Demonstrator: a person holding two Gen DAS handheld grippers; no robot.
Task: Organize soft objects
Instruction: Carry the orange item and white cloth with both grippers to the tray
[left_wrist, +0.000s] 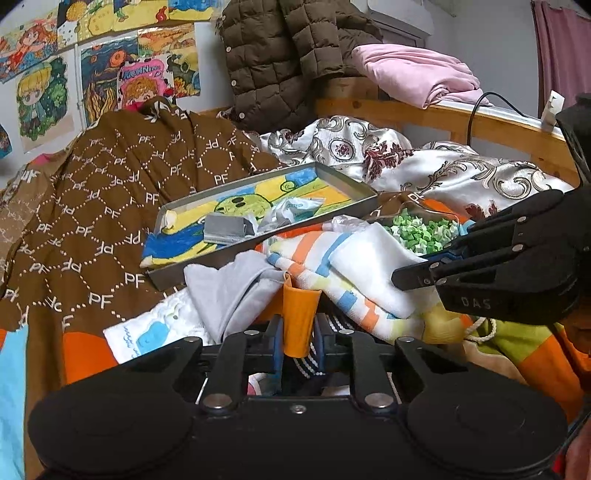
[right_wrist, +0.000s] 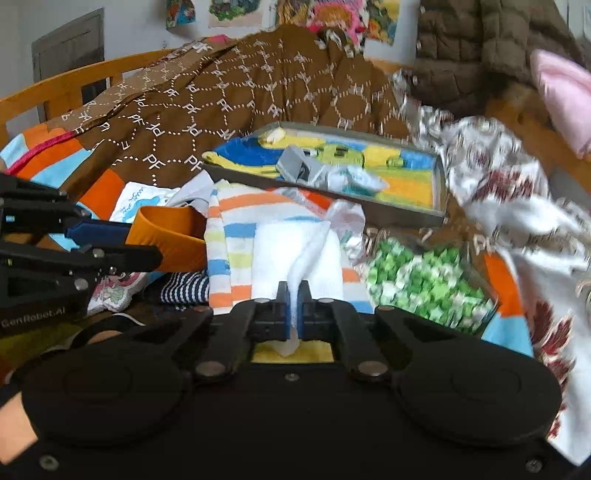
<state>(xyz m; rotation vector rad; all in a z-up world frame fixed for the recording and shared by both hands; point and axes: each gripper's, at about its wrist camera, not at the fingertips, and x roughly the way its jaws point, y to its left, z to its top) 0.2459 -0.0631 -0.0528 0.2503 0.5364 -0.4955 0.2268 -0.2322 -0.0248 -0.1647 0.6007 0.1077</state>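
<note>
**Two grips on the bed's cloth pile**

On the bed, the left gripper (left_wrist: 297, 334) has its jaws closed on an orange cloth (left_wrist: 300, 317), while the right gripper (right_wrist: 294, 308) pinches a fold of the white towel (right_wrist: 295, 254) lying on the striped cloth (right_wrist: 229, 243). The step in hand looks like lifting pieces out for sorting; next, each likely needs pulling clear of the heap. The brown blanket (left_wrist: 110, 206) repeats "PF"; the gripper bodies read "DAS" and "GenRobot.AI"; a poster (left_wrist: 146, 86) says "MORNING".

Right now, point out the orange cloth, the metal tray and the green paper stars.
orange cloth (left_wrist: 297, 317): left wrist view, middle of the pinched fold.
metal tray (left_wrist: 347, 179): left wrist view, far right wall.
green paper stars (right_wrist: 421, 280): right wrist view, middle of the pile.
</note>
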